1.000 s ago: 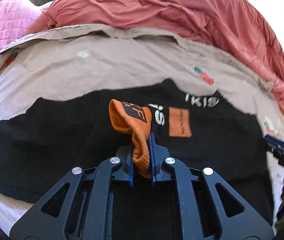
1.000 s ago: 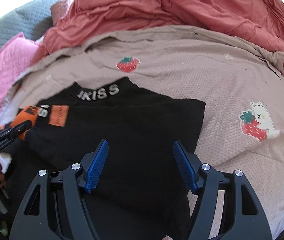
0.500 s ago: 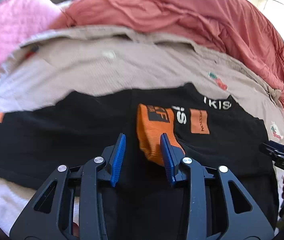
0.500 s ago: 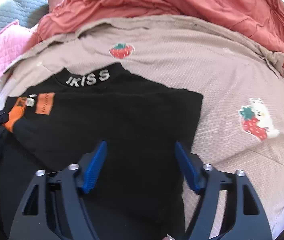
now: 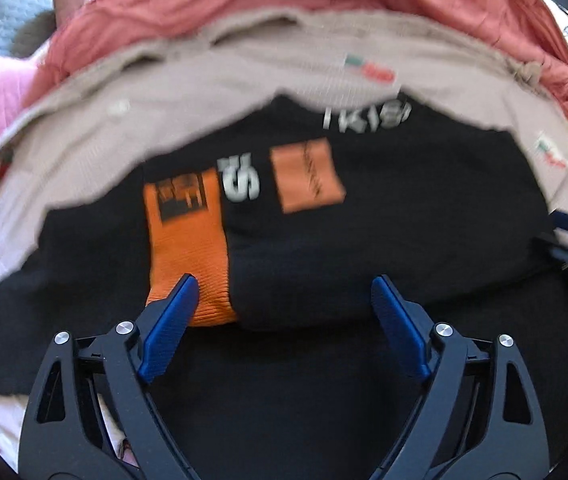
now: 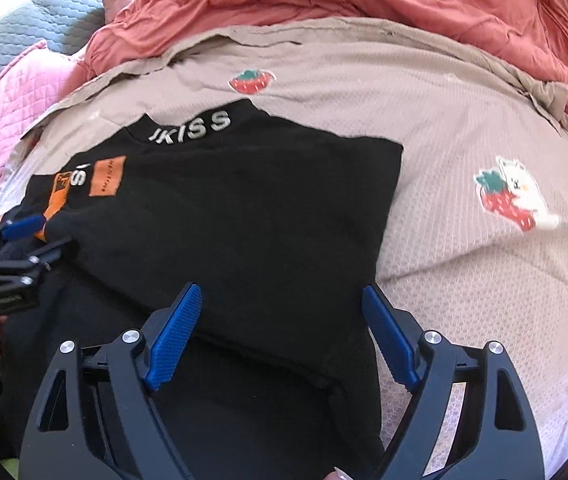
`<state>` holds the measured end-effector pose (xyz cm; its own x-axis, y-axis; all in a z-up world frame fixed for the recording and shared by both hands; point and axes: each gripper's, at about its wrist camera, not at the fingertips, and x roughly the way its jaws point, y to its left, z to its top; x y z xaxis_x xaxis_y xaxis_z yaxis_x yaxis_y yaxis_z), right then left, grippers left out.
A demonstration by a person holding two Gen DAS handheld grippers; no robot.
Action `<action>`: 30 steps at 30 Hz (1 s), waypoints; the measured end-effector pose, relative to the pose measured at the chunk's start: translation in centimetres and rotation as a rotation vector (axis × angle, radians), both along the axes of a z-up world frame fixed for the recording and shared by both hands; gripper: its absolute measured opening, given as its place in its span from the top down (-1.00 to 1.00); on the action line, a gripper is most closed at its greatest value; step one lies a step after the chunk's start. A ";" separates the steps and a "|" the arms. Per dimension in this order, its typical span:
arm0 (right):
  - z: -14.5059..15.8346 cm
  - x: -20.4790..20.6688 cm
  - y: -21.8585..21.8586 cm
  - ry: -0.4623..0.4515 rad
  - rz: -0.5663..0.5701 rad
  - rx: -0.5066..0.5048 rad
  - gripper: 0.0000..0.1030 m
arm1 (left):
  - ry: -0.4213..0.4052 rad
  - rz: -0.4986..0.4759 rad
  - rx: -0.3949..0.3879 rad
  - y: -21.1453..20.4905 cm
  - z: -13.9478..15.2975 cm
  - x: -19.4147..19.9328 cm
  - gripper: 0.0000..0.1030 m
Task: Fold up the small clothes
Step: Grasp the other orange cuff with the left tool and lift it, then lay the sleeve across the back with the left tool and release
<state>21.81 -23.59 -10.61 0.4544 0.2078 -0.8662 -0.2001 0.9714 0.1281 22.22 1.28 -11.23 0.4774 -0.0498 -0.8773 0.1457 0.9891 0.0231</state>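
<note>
**Folding underway: both claws empty over the black top**

Spreading wide across the bed is the beige strawberry-print sheet (image 6: pixel 464 128), and lying flat on it, near the middle, sits the black top (image 6: pixel 243 208), the garment to be folded. It looks soft and light, a limp knit that will drape and sag from any single pinch, so I'd judge the best holds are at edges and corners: the right-hand corner by the shoulder, or the near hem, taken through both layers.

Now the sleeve, with its orange cuff (image 5: pixel 187 252), lies laid across the chest, just left of the orange patch (image 5: pixel 308 176).

Down to the tools: the left gripper (image 5: pixel 284 312) hangs with jaws wide apart, gripping nothing, one pad just over the cuff. The right gripper (image 6: pixel 279 316) is likewise spread and empty above the near right part of the top.

The left wrist view, blurred, gives the cuff close up; the right wrist view alone shows the clean right edge of the top, the full collar lettering (image 6: pixel 189 128), and the left gripper from outside.
</note>
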 end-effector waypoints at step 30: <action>9.0 -2.3 2.6 -0.196 0.039 0.094 -0.92 | -0.210 0.217 -0.092 7.6 8.8 -7.3 -0.82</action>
